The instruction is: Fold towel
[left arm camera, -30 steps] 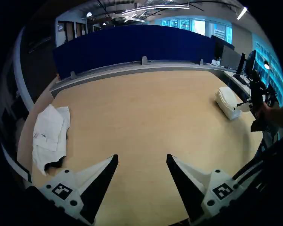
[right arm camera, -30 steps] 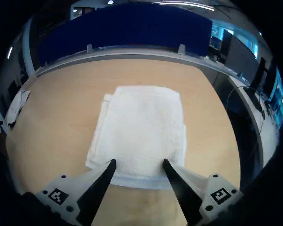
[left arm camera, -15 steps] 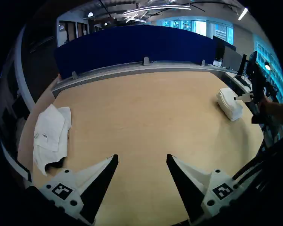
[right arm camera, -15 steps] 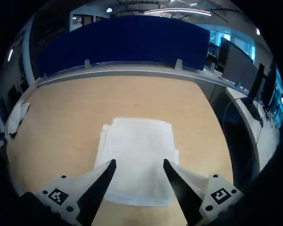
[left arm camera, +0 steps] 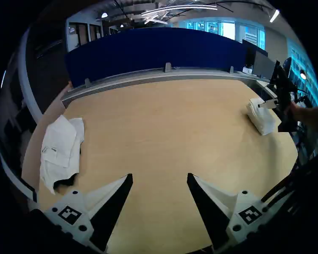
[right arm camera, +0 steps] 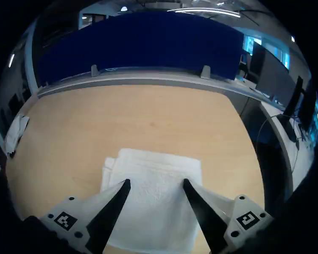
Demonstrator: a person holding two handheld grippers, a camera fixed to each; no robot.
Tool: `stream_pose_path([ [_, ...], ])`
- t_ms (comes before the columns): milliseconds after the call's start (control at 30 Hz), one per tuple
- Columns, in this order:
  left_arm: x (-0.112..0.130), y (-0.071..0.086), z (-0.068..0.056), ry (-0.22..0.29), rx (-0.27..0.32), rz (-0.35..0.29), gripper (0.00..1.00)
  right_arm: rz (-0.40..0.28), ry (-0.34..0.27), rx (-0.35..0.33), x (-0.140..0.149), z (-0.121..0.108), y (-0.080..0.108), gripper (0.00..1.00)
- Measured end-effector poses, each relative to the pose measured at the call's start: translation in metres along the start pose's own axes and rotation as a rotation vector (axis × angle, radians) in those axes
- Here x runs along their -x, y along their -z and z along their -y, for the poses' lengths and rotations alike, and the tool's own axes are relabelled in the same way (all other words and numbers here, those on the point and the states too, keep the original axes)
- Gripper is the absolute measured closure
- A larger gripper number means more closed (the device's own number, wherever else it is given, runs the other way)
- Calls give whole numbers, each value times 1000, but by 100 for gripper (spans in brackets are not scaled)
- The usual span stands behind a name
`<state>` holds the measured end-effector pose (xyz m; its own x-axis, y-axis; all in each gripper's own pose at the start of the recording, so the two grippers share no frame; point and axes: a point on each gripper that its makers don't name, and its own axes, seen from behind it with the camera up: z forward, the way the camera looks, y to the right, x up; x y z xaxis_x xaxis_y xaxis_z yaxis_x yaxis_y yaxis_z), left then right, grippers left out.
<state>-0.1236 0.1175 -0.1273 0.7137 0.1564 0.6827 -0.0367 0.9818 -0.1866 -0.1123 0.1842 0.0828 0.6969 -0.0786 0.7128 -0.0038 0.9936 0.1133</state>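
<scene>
The left tongs point(left arm camera: 159, 177) hang released, fingers spread wide over the bare tabletop point(left arm camera: 171, 127); a loose heap of white towels point(left arm camera: 59, 148) lies well off to their left, near the tabletop's edge; far ahead to their right sits a folded towel stack point(left arm camera: 260, 119), with a hand point(left arm camera: 306, 116) just beside it; the right tongs point(right arm camera: 156, 182) are likewise released, gripping nothing, their tips apart over that folded towel stack, which lies flat directly beneath them; whether the tips touch the cloth cannot be told; a blue partition point(right arm camera: 138, 46) stands beyond the far edge.
</scene>
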Motion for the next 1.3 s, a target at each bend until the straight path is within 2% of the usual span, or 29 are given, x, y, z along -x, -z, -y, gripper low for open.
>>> stream_pose_path([
  [267, 9, 6, 9, 17, -27, 13, 5, 32, -12, -1, 4, -5, -17, 3],
  [400, 11, 5, 12, 22, -30, 13, 5, 26, -9, -1, 1, -3, -12, 3],
  [867, 7, -2, 15, 28, -4, -12, 5, -54, 10, 17, -14, 16, 41, 3],
  [1300, -3, -5, 19, 23, 36, -68, 5, -94, 54, 57, 9, 60, 114, 3],
])
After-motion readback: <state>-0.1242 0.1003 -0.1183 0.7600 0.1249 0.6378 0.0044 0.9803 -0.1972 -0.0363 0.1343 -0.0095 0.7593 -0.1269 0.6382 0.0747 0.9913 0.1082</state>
